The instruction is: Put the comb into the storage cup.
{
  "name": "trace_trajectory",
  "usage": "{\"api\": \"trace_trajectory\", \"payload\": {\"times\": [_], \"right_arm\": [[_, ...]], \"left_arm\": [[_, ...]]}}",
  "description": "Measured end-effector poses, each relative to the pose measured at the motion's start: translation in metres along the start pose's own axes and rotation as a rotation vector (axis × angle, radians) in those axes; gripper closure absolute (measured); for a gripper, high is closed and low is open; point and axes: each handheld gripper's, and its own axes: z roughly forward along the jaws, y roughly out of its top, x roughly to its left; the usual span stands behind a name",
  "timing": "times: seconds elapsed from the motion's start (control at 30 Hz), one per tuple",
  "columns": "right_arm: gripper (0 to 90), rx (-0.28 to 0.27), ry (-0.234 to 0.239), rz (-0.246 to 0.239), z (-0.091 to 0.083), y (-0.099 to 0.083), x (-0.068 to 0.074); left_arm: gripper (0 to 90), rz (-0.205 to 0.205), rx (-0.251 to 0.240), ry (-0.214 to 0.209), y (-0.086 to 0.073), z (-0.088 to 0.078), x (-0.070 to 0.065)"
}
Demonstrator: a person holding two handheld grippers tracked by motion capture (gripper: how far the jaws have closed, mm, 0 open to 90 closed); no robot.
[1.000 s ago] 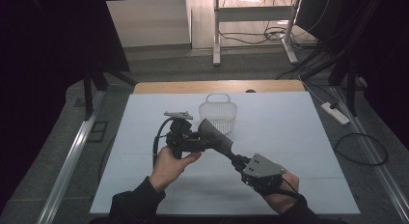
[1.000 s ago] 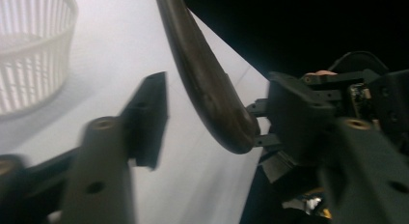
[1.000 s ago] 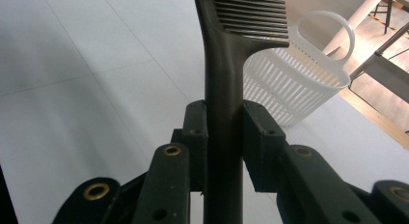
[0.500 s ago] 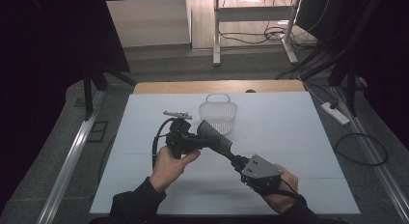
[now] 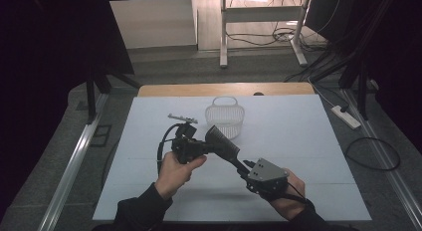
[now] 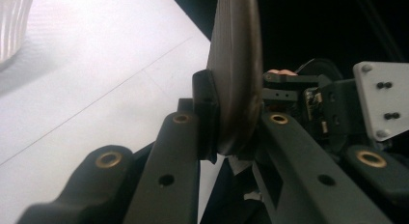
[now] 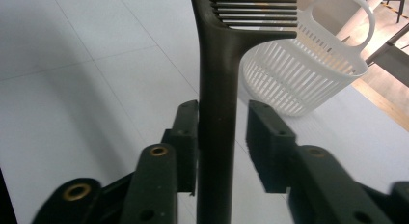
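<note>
I see the white table (image 5: 308, 156) across the middle of the high view, its far edge wooden. On it, toward the far side and about centre, stands the white slatted basket (image 5: 226, 117) with its loop handle up; in the right gripper view the basket (image 7: 308, 74) stands upright beyond the comb's teeth, apart from them as far as I can tell.

Near me, my two hands meet above the table. The left gripper (image 5: 195, 147) sits left of centre, the right gripper (image 5: 248, 171) near and to the right, its grey plate on top. Between them runs the black comb (image 5: 224, 145), held off the table, slanting from far left to near right, just in front of the basket.

My left gripper (image 6: 231, 137) has just been closing and is now pressed tight on the comb (image 6: 236, 64), pads squeezing the wide head from both sides. My right gripper (image 7: 222, 137) has just been opening: the comb's handle (image 7: 217, 98) stands between the pads, a clear gap on one side; on the other I cannot tell if it still touches.

Far left of the left gripper lies a small grey clip (image 5: 182, 118), flat on the table, apart from the basket.
</note>
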Motion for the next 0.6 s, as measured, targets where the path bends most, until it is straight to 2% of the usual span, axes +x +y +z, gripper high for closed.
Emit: {"api": "trace_trajectory", "payload": {"times": [0.03, 0.17, 0.27, 0.4, 0.6], "right_arm": [[56.2, 0.007, 0.009, 0.009, 0.0007, 0.0001, -0.0008], [50.3, 0.013, 0.019, 0.018, 0.0019, -0.0004, -0.0009], [42.1, 0.001, 0.041, 0.038, 0.0005, 0.0, -0.0027], [37.8, -0.006, 0.066, 0.059, -0.0008, 0.0001, -0.0051], [29.3, 0.015, 0.112, 0.104, 0.0, -0.0021, -0.0099]], "left_arm": [[83.3, 0.003, -0.001, 0.003, 0.0003, -0.0006, 0.0001], [83.3, 0.018, -0.007, 0.009, 0.0013, -0.0028, -0.0013], [83.3, 0.04, -0.013, 0.025, 0.0024, -0.0055, -0.003], [83.3, 0.05, -0.017, 0.034, 0.0032, -0.0075, -0.0028], [83.3, 0.081, -0.014, 0.066, 0.0069, -0.0106, -0.004]]}}
